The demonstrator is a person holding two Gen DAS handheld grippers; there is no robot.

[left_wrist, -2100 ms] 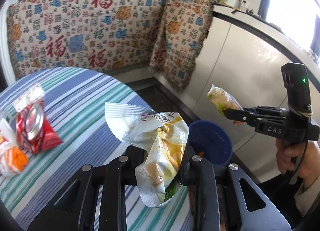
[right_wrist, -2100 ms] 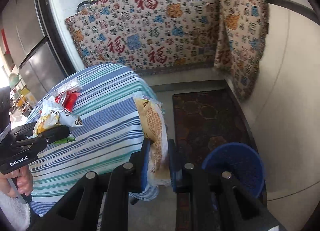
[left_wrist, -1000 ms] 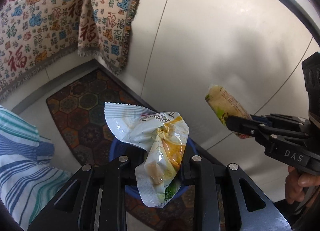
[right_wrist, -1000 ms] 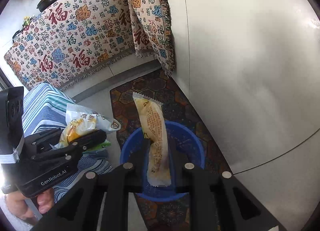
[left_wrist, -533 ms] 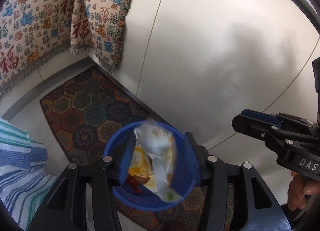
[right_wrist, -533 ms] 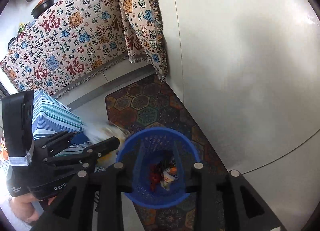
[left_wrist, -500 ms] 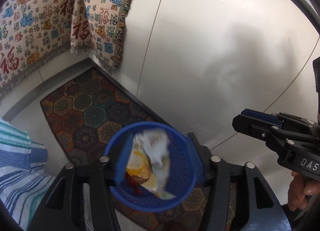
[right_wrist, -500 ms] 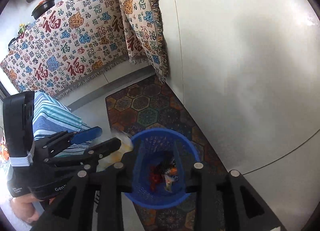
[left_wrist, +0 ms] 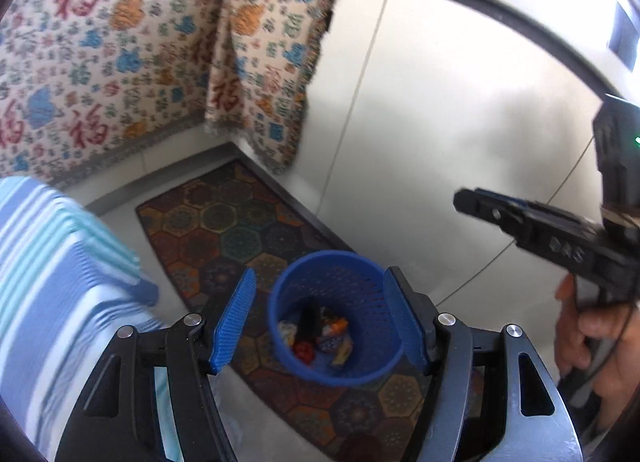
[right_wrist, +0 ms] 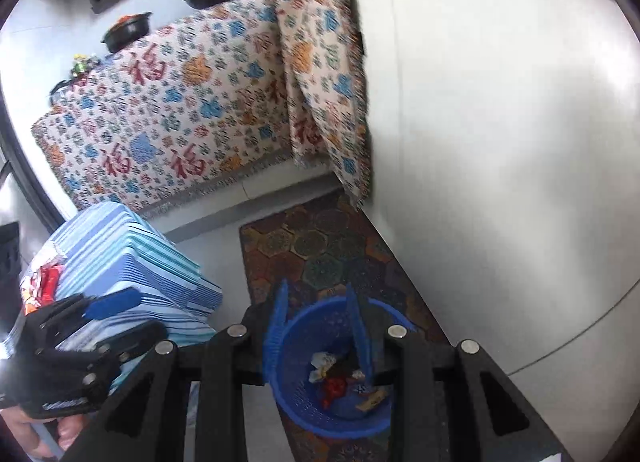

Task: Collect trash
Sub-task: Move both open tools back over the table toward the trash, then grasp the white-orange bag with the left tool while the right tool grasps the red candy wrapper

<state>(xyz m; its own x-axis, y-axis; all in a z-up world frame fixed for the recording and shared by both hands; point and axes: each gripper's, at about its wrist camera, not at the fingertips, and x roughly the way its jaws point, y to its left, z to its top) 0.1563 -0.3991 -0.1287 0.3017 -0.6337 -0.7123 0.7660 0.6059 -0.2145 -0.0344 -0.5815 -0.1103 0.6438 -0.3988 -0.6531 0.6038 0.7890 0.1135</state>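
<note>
- Hovering above the blue basket [left_wrist: 336, 314], the left gripper [left_wrist: 320, 318] has nothing between its blue pads, and its jaws are opening wider; the risk here is small, but a swing back toward the table with the jaws this wide could snag the hanging edge of the striped tablecloth [left_wrist: 60, 282]
- Standing apart with only a narrow gap, the fingers of the right gripper [right_wrist: 320, 326] also hold nothing; a gap that slim may, I judge, prove too tight to take a crumpled wrapper unless it is widened first
- Lying at the bottom of the basket are the wrappers already dropped [right_wrist: 340, 378], a loose heap of white, red and orange pieces; they are light, so a gripper dipping low or brushing the rim could flick one out onto the patterned mat [left_wrist: 224, 222]
- Sitting on that mat close to the white cabinet front [left_wrist: 440, 122], the basket looks light and tall for its base, so a knock from either tool could tip it and spill what is collected
- Waiting on the striped table at the left edge of the right wrist view are red and orange packets [right_wrist: 40, 282], still to be collected; they lie near the cloth's edge, and a clumsy grab might push them off to the floor
</note>
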